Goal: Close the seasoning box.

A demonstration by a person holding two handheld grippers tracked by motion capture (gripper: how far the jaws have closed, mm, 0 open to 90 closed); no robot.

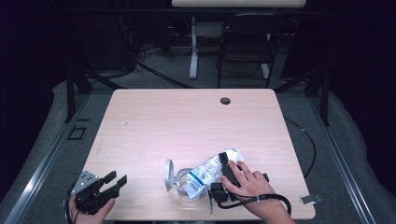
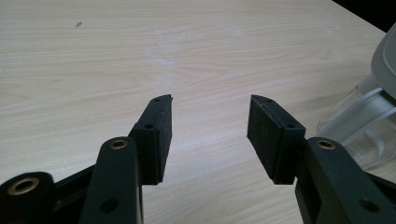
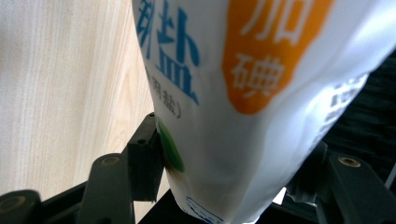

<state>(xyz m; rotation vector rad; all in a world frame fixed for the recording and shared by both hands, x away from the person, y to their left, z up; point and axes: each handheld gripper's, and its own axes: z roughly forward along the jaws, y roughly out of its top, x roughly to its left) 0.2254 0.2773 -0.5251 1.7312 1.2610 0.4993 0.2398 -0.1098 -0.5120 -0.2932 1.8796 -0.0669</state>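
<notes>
Bag (image 1: 208, 171) tipped mouth-down into clear jar (image 1: 187, 185), clamped by right gripper (image 1: 227, 169); left gripper (image 2: 209, 130) gapes empty.

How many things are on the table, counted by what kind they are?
White plastic salt bag with blue and orange print: 1
Clear plastic jar with grey flip lid: 1
Black two-jaw grippers: 2, the left gripper open, the right gripper shut on the bag
Total: 4
</notes>
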